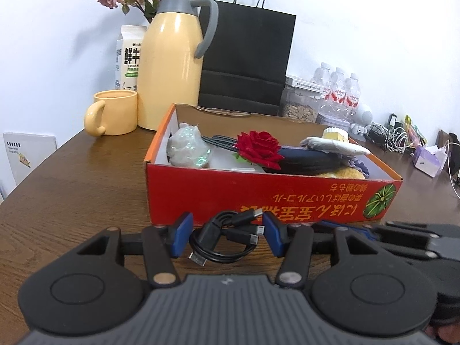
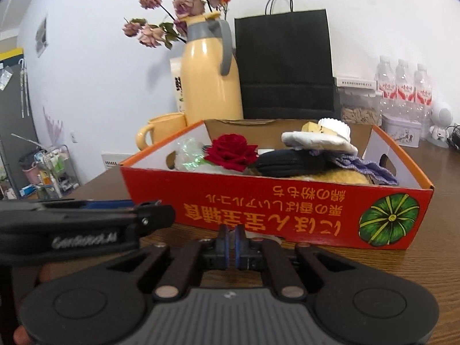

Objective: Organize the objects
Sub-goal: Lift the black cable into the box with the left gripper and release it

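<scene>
- Brown wood table, white wall behind.
- Red box: Japanese print, upside down.
- Left tongs half open around black cable, pads not pressing; right tongs closed, empty.

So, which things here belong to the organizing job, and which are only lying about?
Job:
- black cable bundle, between the left hand-held gripper pads
- red box holding a red rose and a dark pouch
- right hand-held gripper, shut and empty

Lying about:
- yellow jug
- yellow mug
- black paper bag
- water bottles
</scene>
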A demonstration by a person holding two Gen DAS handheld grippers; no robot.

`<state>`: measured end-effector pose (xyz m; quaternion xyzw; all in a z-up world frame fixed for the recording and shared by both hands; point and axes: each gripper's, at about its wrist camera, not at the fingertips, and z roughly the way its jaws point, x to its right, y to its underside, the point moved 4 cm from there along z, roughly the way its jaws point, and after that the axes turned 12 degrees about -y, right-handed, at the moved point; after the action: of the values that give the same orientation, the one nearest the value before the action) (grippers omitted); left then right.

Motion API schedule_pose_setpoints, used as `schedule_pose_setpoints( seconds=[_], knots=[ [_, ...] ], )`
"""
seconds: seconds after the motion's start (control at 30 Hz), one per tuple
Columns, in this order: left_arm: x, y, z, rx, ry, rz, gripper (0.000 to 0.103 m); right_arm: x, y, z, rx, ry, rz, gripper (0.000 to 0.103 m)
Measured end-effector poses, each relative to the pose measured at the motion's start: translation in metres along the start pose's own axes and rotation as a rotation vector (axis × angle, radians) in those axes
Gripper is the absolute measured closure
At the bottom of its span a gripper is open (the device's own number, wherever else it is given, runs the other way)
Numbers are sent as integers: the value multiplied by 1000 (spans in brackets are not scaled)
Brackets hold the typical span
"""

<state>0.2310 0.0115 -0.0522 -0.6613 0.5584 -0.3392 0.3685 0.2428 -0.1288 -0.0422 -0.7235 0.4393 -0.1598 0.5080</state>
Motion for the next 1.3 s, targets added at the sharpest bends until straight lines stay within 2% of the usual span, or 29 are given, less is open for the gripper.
schedule_pose_setpoints(
  seconds=[0.17,0.47,0.6,0.8,0.97,1.13,1.3],
  knots=[
    [-1,1,0,-4,-8,2,48,-8,3,-18,36,-23,-18,100],
    [-3,-4,-12,10,8,-12,48,1,-6,-48,127,-24,8,100],
    [1,-22,-20,29,38,-29,48,1,-22,-63,186,-20,-23,100],
    [19,-65,-20,95,45,-26,48,7,-65,-72,278,3,-73,100],
    [34,-96,0,123,34,-44,48,22,-98,-55,319,31,-71,100],
    [38,-112,33,108,-7,-78,48,41,-119,-24,324,57,-60,100],
    [36,-108,66,68,-49,-88,48,65,-109,0,300,106,-33,100]
  ],
)
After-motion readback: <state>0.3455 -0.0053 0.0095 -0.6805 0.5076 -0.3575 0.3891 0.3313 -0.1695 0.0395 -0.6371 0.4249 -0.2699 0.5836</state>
